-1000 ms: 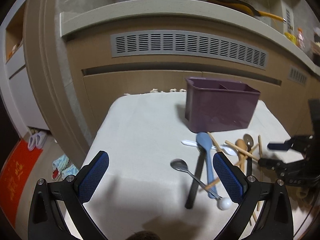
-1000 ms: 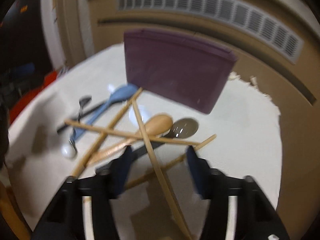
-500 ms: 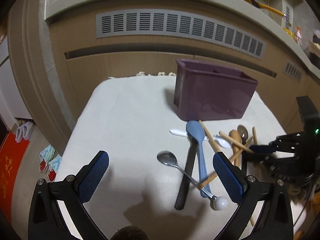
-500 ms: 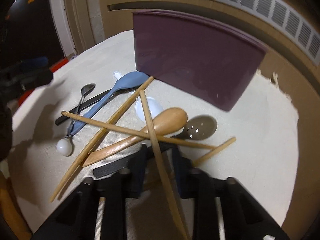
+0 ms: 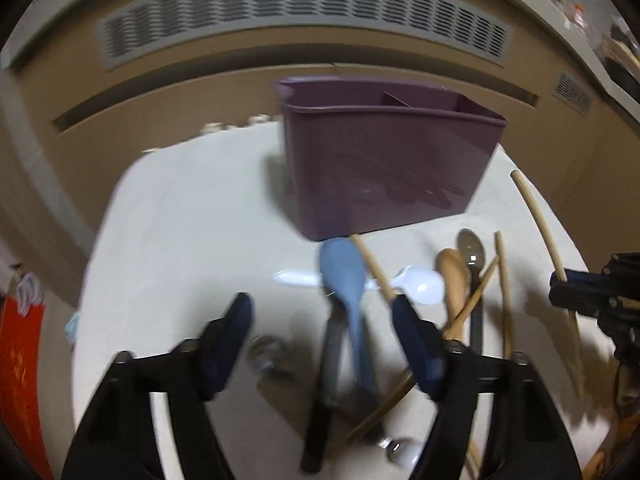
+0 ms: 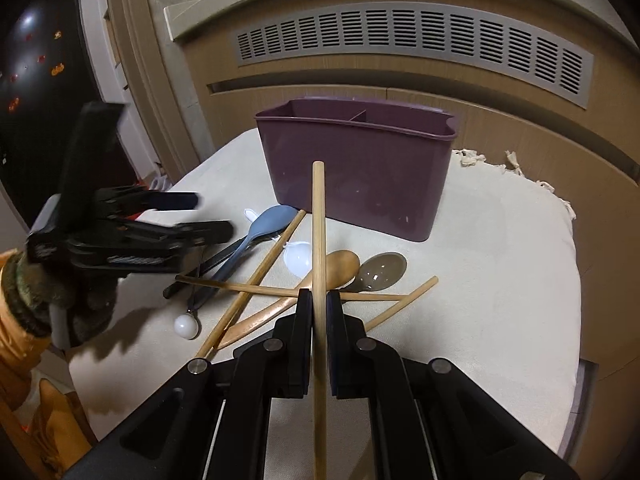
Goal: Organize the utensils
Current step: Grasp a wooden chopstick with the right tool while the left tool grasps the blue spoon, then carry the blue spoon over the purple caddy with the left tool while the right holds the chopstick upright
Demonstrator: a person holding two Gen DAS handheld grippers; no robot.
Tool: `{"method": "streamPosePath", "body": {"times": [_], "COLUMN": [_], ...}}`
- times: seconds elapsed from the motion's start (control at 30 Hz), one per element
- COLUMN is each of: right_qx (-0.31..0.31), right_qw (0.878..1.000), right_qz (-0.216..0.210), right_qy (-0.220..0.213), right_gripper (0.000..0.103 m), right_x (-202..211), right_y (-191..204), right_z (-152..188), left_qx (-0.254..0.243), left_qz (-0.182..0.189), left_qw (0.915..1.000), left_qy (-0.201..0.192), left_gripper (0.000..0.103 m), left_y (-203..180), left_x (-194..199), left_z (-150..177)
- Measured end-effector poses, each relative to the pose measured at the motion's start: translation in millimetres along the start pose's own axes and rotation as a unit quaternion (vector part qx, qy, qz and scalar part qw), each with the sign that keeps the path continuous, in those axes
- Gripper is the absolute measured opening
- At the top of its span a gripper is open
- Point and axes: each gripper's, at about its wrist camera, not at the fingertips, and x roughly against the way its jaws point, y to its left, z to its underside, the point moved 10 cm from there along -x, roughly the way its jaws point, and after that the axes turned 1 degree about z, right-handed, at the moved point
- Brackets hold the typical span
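A purple utensil caddy [image 6: 356,172] with divided compartments stands at the back of a cream cloth-covered table [image 6: 500,280]; it also shows in the left wrist view [image 5: 384,160]. In front of it lies a pile: a blue spoon [image 5: 346,280], a white spoon [image 5: 420,282], a wooden spoon [image 6: 340,266], a brown spoon [image 6: 380,272], several chopsticks and a black handle. My right gripper [image 6: 319,300] is shut on a wooden chopstick [image 6: 319,220], held above the pile and pointing at the caddy. My left gripper [image 5: 322,316] is open, low over the blue spoon's handle.
A wooden cabinet front with a grey vent grille [image 6: 400,36] stands behind the table. The table's rounded edges drop off at left and right. A red mat [image 5: 20,380] lies on the floor at left.
My right gripper has closed on one chopstick and lifted it off the pile. My left gripper has moved forward and down toward the blue spoon, staying open.
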Motion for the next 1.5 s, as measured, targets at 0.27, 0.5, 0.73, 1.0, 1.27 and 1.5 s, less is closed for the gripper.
{"method": "streamPosePath", "body": {"times": [0.27, 0.5, 0.73, 1.0, 1.27, 1.5], "right_qx": [0.001, -0.01, -0.022, -0.029, -0.006, 0.011], "right_qw": [1.0, 1.0, 1.0, 0.999, 0.989, 0.966], "right_qz": [0.002, -0.002, -0.001, 0.003, 0.036, 0.062], "right_qy": [-0.006, -0.003, -0.018, -0.036, -0.145, -0.251], "right_gripper": [0.007, 0.007, 0.007, 0.007, 0.007, 0.007], "right_x": [0.6, -3.2, 15.1, 45.5, 125.8, 204.4], "right_y": [0.5, 0.8, 4.3, 14.2, 24.5, 29.1], "right_z": [4.1, 8.7, 7.3, 7.0, -56.3, -145.6], "left_qx": [-0.001, 0.0, 0.001, 0.011, -0.011, -0.025], "left_qz": [0.003, 0.013, 0.021, 0.03, 0.048, 0.029], "left_qw": [0.9979, 0.9963, 0.9984, 0.9989, 0.9776, 0.9496], "left_qy": [0.065, 0.085, 0.052, -0.036, -0.205, -0.311], "left_gripper": [0.058, 0.046, 0.033, 0.033, 0.013, 0.012], "left_y": [-5.4, -14.7, -26.0, -35.3, -48.8, -47.7], "left_x": [-45.1, -59.2, -32.0, 48.0, 185.8, 263.4], "left_z": [-17.9, -22.5, -7.0, 11.4, -52.0, -124.0]}}
